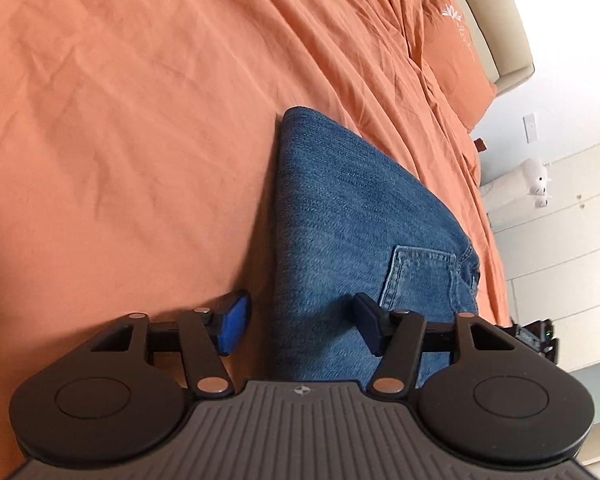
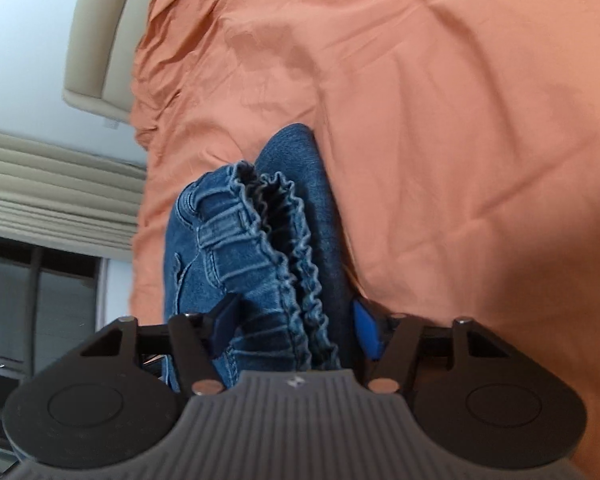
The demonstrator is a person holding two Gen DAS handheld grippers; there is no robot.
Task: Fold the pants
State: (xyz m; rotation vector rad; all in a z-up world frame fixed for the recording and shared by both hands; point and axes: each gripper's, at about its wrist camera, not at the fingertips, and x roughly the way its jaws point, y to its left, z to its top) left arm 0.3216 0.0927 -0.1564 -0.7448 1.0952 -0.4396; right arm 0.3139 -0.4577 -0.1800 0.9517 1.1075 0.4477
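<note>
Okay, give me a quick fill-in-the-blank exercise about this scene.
1. The jeans lie on a bed sheet coloured ____.
2. The right gripper straddles the jeans' elastic ____.
3. The left gripper has its fingers spread ____.
4. On the jeans near the left gripper is a sewn ____.

Missing words: orange; waistband; open; pocket

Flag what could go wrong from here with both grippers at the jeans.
1. The right gripper straddles the bunched elastic waistband with its jaws apart. It looks thick and springy, so closing may catch only some layers.
2. The left gripper is open over the jeans. One finger sits off the edge above the sheet, so a pinch might grab bedding too.
3. With both open, the folded stack could loosen.
</note>
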